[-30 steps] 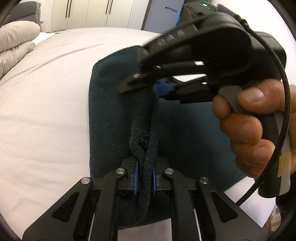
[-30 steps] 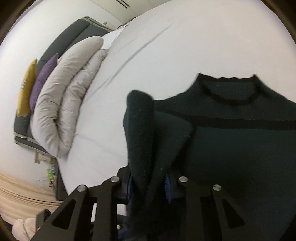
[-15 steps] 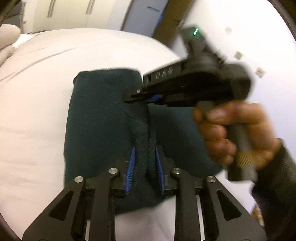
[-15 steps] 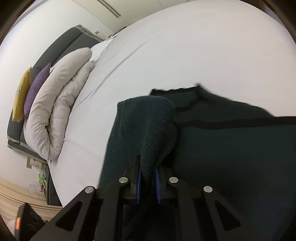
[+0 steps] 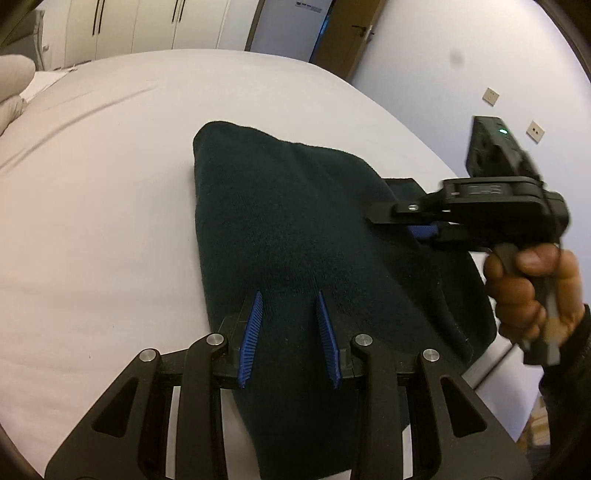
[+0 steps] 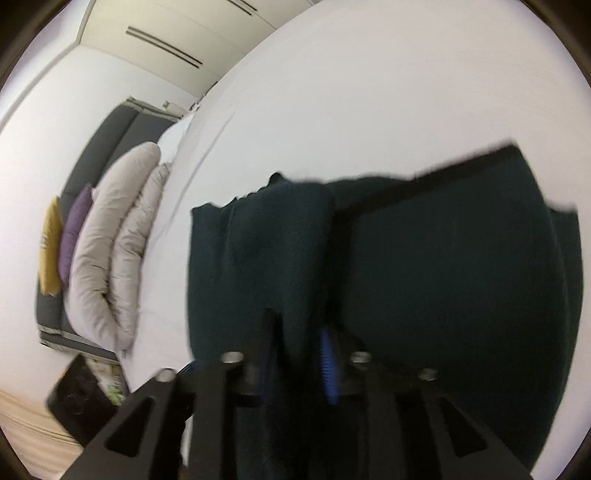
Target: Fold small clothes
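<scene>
A dark green knit sweater (image 5: 288, 229) lies folded on the white bed (image 5: 110, 206), one side laid over the body. My left gripper (image 5: 288, 295) hovers over its near end. Its jaws are opening, and the cloth lies flat under the blue pads (image 5: 251, 332) without being pinched. In the left wrist view a hand (image 5: 532, 291) holds my right gripper (image 5: 380, 221) at the sweater's right side. In the blurred right wrist view that right gripper (image 6: 295, 325) has its jaws opening, with a fold of the sweater (image 6: 443, 277) loose between them.
A rolled beige duvet (image 6: 110, 258) and purple and yellow cushions (image 6: 74, 232) sit at the head of the bed. Cupboards (image 5: 129, 26) and a door (image 5: 343, 33) stand beyond the far side. The bed's edge runs close to the sweater's right side.
Both grippers let go of the pinched cloth and their jaws spread. The lifted fold now lies flat on the sweater. The right gripper has drawn away to the right.
</scene>
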